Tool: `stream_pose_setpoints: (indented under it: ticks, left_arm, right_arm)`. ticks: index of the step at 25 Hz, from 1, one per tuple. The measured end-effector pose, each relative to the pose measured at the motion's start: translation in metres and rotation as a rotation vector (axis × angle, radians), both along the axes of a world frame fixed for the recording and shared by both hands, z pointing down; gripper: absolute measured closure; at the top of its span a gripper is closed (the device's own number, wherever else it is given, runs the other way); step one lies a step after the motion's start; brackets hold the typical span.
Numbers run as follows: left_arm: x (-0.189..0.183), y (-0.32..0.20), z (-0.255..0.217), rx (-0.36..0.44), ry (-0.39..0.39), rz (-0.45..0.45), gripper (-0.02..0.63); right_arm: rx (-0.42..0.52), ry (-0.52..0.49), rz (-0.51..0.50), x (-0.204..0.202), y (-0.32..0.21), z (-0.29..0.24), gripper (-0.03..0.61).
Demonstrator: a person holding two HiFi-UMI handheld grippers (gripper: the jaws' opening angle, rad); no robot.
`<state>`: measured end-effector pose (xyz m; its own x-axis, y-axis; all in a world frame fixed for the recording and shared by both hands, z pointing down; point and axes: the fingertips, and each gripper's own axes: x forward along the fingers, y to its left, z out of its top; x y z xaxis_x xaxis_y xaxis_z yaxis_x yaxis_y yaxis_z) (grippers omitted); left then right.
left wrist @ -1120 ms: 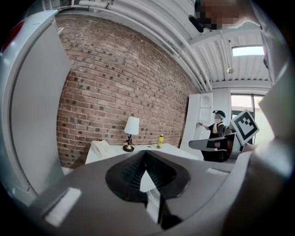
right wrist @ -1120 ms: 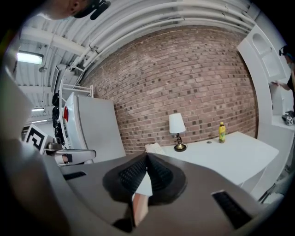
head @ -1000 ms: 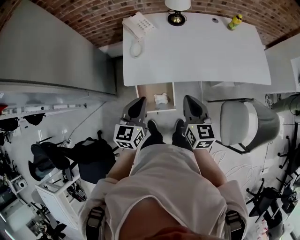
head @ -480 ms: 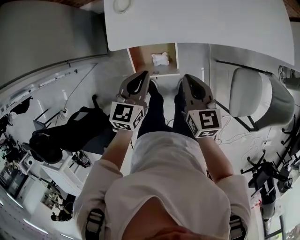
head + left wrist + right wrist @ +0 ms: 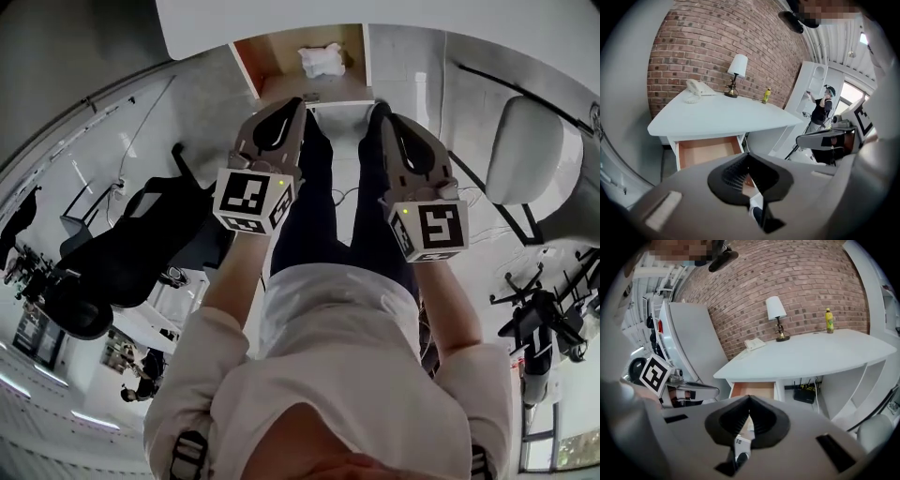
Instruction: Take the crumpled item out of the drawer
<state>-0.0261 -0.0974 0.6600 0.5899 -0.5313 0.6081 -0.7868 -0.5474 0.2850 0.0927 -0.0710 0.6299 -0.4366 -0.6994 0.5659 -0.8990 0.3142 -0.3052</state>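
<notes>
Left tool [image 5: 296, 103] and right tool [image 5: 385, 114]: jaws fully closed on both, nothing held, side by side just short of the drawer [image 5: 281, 58]. Drawer is open under the counter [image 5: 422, 11]. Crumpled item [image 5: 321, 60] lies inside, untouched. Reads as the approach step. Next move: open one tool, reach in, close on the item.
</notes>
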Motion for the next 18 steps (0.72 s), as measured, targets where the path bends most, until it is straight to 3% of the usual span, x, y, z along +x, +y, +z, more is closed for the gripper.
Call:
stream_pose_setpoints:
  ticks: [6, 11, 17, 18]
  left_arm:
    - [-0.002, 0.002, 0.053, -0.046, -0.028, -0.043, 0.604]
    - [0.009, 0.01, 0.095, -0.125, -0.023, -0.007, 0.604]
    - [0.013, 0.007, 0.117, -0.147, -0.063, -0.027, 0.602]
    - [0.015, 0.005, 0.121, -0.172, -0.053, -0.035, 0.516]
  right_arm:
    - [-0.02, 0.015, 0.007, -0.004, 0.005, 0.044, 0.572]
    - [-0.034, 0.004, 0.025, -0.006, -0.001, 0.07, 0.572]
    - [-0.057, -0.004, 0.017, -0.007, 0.005, 0.083, 0.572]
    - [-0.059, -0.005, 0.012, -0.008, 0.005, 0.084, 0.572]
